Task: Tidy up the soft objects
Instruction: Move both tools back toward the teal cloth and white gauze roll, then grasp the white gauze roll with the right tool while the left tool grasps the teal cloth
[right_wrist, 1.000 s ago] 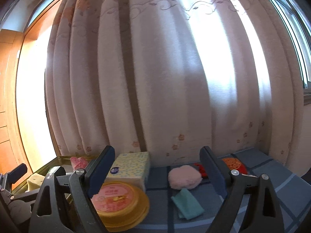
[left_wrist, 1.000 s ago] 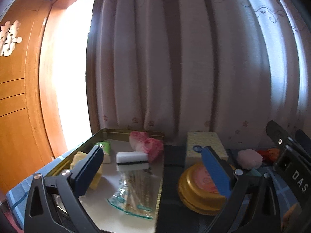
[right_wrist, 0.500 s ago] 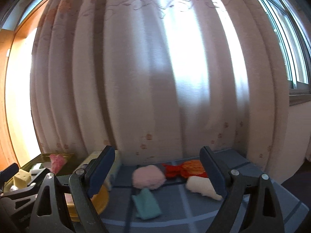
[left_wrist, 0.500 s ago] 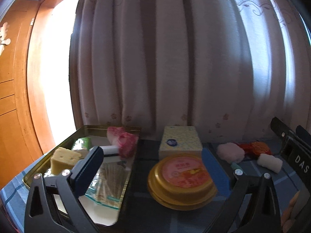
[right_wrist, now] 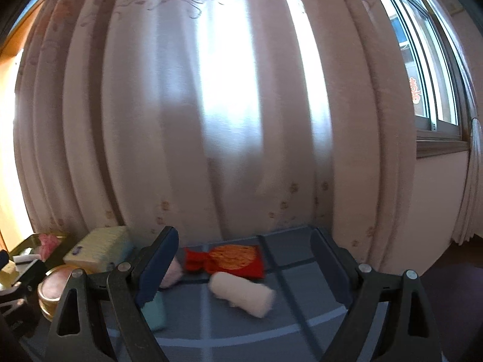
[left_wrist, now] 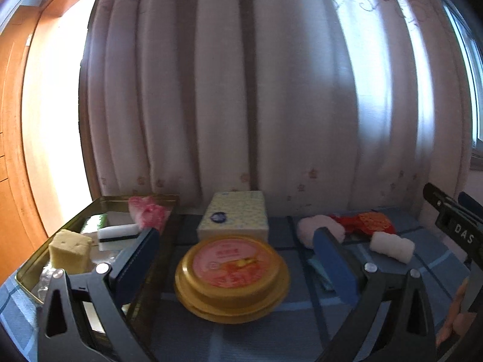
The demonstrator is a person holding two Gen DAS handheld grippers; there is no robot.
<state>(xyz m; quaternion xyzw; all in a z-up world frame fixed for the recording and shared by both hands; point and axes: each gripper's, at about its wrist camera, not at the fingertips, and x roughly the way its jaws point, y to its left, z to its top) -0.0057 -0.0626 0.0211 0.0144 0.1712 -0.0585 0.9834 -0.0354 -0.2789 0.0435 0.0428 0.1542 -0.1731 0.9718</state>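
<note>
My left gripper (left_wrist: pixel 235 259) is open and empty above a round yellow tin (left_wrist: pixel 231 274) with a pink lid. A gold tray (left_wrist: pixel 90 214) on the left holds a yellow sponge (left_wrist: pixel 69 250), a white-and-black sponge (left_wrist: pixel 117 235) and a pink soft toy (left_wrist: pixel 148 211). My right gripper (right_wrist: pixel 244 262) is open and empty above a white rolled towel (right_wrist: pixel 241 294) and a red-orange pouch (right_wrist: pixel 229 259). A pink puff (left_wrist: pixel 314 229) and a teal cloth (right_wrist: pixel 154 310) lie near its left finger.
A pale yellow tissue pack (left_wrist: pixel 235 214) stands behind the tin. A blue checked cloth (right_wrist: pixel 271 331) covers the table. Pink curtains (left_wrist: pixel 241 90) hang right behind it. A window (right_wrist: pixel 428 69) is at the right, wooden panelling (left_wrist: pixel 12 120) at the left.
Both grippers have swung to the right: the tray has slid left in the left view, and the towel and pouch have come between the right fingers. Both stay open.
</note>
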